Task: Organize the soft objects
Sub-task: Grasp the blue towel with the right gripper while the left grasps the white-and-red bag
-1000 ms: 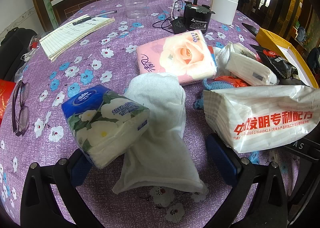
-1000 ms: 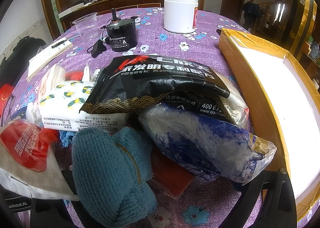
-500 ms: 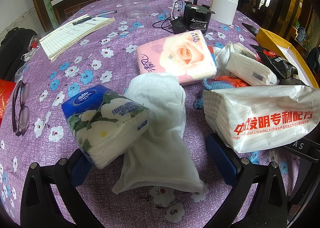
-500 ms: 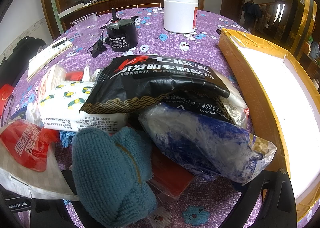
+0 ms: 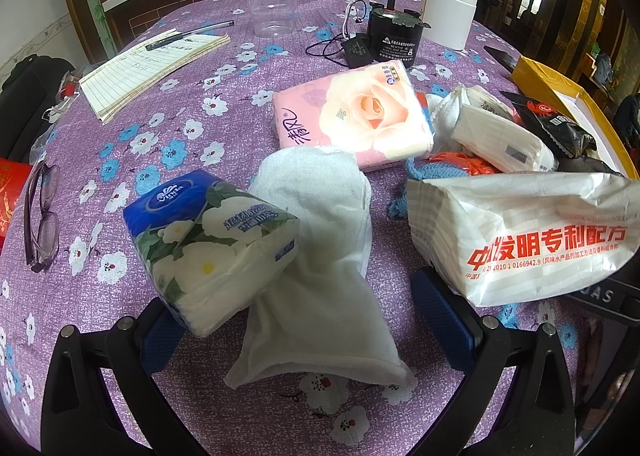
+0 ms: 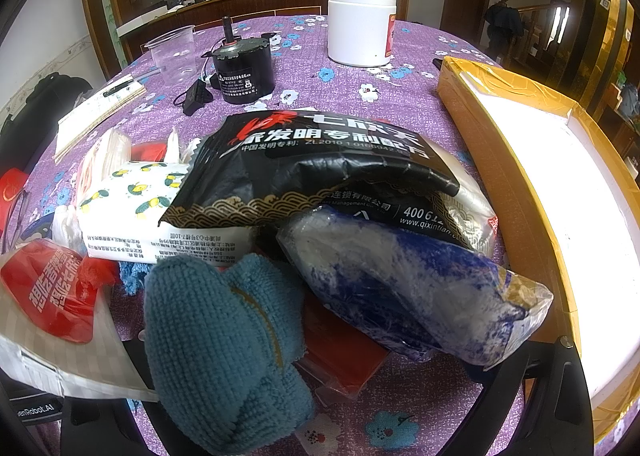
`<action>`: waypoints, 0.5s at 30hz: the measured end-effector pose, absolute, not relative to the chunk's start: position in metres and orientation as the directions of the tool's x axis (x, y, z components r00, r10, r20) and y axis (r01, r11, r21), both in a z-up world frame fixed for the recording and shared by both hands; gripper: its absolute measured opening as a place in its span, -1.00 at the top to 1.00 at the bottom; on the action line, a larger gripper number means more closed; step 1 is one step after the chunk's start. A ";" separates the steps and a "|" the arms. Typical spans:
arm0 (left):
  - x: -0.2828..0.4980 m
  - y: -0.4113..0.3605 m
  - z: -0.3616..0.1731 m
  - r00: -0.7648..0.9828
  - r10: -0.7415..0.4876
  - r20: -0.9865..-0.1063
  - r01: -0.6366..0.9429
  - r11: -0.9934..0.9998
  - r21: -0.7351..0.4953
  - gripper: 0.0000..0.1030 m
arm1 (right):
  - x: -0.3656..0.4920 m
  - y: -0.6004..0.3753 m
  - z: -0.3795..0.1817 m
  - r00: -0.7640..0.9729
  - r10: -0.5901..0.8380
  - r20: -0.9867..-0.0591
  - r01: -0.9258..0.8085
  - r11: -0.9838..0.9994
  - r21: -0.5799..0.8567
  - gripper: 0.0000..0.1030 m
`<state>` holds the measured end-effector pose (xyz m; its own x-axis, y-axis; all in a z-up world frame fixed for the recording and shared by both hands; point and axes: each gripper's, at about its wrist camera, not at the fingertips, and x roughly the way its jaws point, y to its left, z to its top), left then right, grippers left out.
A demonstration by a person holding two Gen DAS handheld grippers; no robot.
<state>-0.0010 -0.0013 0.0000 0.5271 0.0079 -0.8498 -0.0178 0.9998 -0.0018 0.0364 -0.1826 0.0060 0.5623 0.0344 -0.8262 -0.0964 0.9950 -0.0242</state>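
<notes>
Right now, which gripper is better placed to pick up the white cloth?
Left. The white cloth lies between the open left gripper fingers; the right gripper faces the blue towel pile.

Fuzzy terry teal cloth [image 6: 224, 352]; glossy plastic black bag [image 6: 320, 167]

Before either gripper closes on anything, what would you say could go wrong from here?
The white cloth lies partly under the blue tissue pack, so lifting it may tip the pack. On the right, the black snack bag rests on the blue-and-white bag; pulling the teal towel could shift that pile.
</notes>
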 end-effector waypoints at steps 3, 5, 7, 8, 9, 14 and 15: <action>0.003 -0.002 0.000 0.527 0.016 -0.850 -0.037 0.999 -0.004 -1.00 | 0.035 -0.183 0.008 0.530 0.049 -0.847 -0.131 0.991 -0.025 -1.00; 0.000 -0.001 0.003 0.515 0.005 -0.857 -0.013 1.000 -0.002 -0.99 | 0.034 -0.185 0.009 0.518 0.084 -0.851 -0.200 0.979 -0.026 -1.00; -0.016 0.006 0.017 0.551 -0.059 -0.832 0.002 0.998 -0.069 -0.95 | 0.025 -0.192 0.011 0.513 0.133 -0.848 -0.247 0.969 0.003 -0.99; -0.025 0.009 0.024 0.573 -0.082 -0.816 0.010 0.996 -0.093 -0.95 | 0.018 -0.196 0.014 0.504 0.159 -0.849 -0.256 0.966 0.029 -0.99; -0.033 0.010 0.029 0.587 -0.100 -0.803 0.025 0.994 -0.105 -0.95 | 0.009 -0.201 0.018 0.486 0.196 -0.852 -0.272 0.960 0.066 -0.97; -0.070 0.016 0.036 0.631 -0.215 -0.745 0.084 0.974 -0.210 -0.95 | -0.043 -0.211 0.044 0.493 0.322 -0.808 -0.421 0.901 0.103 -0.96; -0.073 0.016 0.033 0.636 -0.223 -0.739 0.084 0.972 -0.220 -0.95 | -0.050 -0.211 0.048 0.494 0.339 -0.800 -0.443 0.891 0.104 -0.95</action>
<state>-0.0732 0.0157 0.0327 0.6357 -0.2227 -0.7392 0.0844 0.9718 -0.2203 -0.0502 -0.2112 0.0477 0.4944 0.3388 -0.8004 -0.4425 0.8907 0.1037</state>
